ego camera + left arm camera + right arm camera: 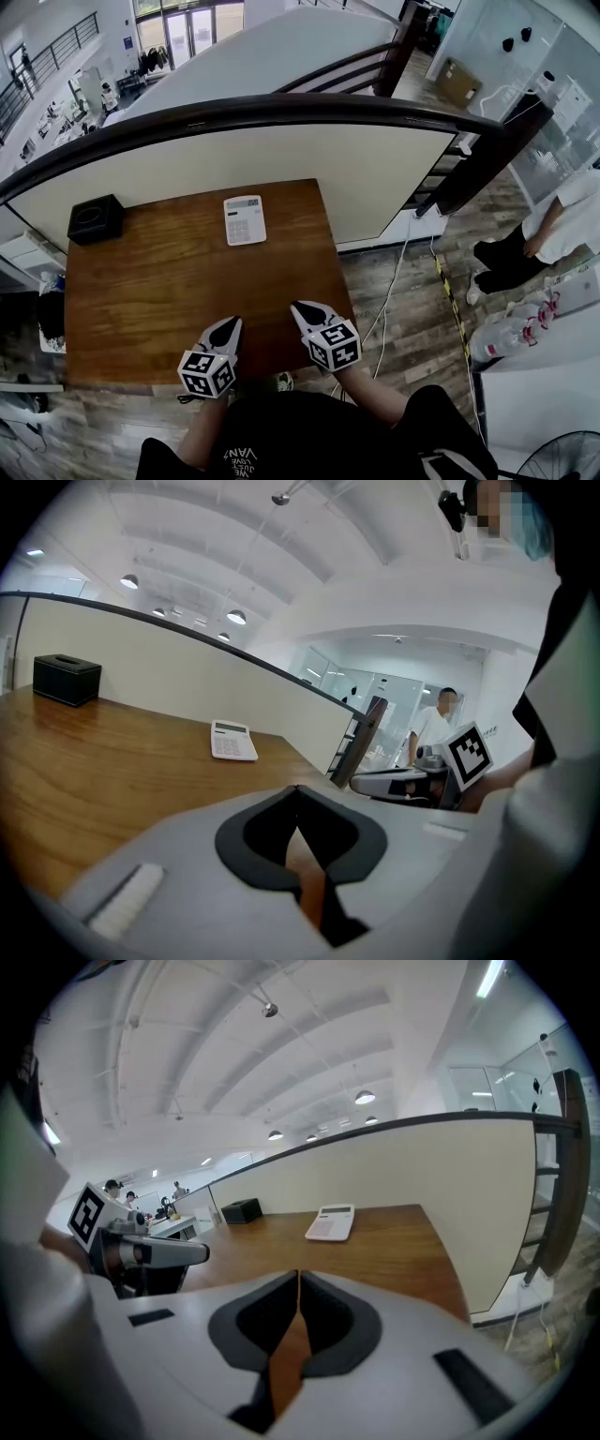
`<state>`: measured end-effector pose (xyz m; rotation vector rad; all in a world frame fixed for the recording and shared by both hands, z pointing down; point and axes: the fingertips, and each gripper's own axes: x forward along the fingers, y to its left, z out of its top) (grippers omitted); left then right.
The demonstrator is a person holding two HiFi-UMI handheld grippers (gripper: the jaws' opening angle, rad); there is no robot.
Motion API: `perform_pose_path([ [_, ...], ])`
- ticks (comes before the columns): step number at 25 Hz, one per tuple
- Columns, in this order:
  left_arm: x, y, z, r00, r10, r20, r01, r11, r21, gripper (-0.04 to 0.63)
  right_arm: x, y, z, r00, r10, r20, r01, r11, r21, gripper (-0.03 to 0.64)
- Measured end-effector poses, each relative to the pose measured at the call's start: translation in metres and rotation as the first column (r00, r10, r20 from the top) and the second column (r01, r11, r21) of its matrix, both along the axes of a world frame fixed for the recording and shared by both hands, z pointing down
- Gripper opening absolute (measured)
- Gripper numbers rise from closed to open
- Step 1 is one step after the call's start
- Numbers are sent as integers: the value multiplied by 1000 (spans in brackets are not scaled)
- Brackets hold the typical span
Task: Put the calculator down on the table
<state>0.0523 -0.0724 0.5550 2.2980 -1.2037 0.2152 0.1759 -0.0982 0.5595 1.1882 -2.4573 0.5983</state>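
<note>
Both grippers were pinched shut w/ nothing between the jaws: left gripper [232, 324] and right gripper [300, 309] hovered over the table's [159, 291] near edge. Calculator [245, 219] lay flat on the table by its far edge, well apart from both. Black box [95, 218] sat at the table's far-left corner; top opening dark, contents couldn't be made out. Head view alone showed a white cable [389, 291] on the floor off the table's right side; each gripper view caught the other gripper.
</note>
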Motion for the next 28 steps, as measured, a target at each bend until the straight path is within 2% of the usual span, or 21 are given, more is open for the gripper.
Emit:
perform_pose_path([
  [8, 10, 19, 2, 999, 47, -5, -47, 999, -2, 12, 0, 14, 6, 1000, 16, -3, -16, 1000, -7, 17],
  [28, -9, 23, 3, 1000, 11, -5, -12, 1000, -22, 12, -6, 8, 1, 1000, 14, -18, -14, 1000, 5, 14],
])
